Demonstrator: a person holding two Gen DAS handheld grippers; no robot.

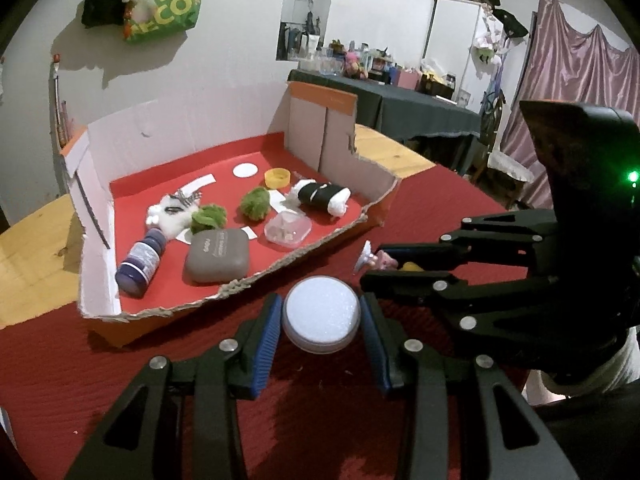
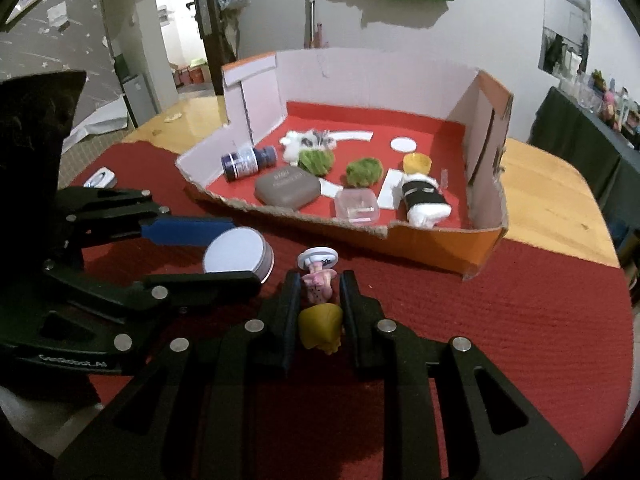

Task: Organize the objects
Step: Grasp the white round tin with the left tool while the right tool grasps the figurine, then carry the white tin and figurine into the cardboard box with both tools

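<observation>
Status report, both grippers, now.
Left gripper shut on round white tin. Right gripper shut on small figurine. Cardboard tray ahead, path clear.

Your right gripper (image 2: pixel 320 292) squeezes a little doll (image 2: pixel 319 284) with yellow hair and a pink dress. Beside it, your left gripper (image 2: pixel 224 252) holds a round white tin (image 2: pixel 236 255). Both are above the red cloth (image 2: pixel 480 320). Past them sits a torn cardboard box (image 2: pixel 440 246) with a gray case (image 2: pixel 287 189), a blue bottle (image 2: pixel 248 162) and two green fuzzy balls (image 2: pixel 363 172).
</observation>
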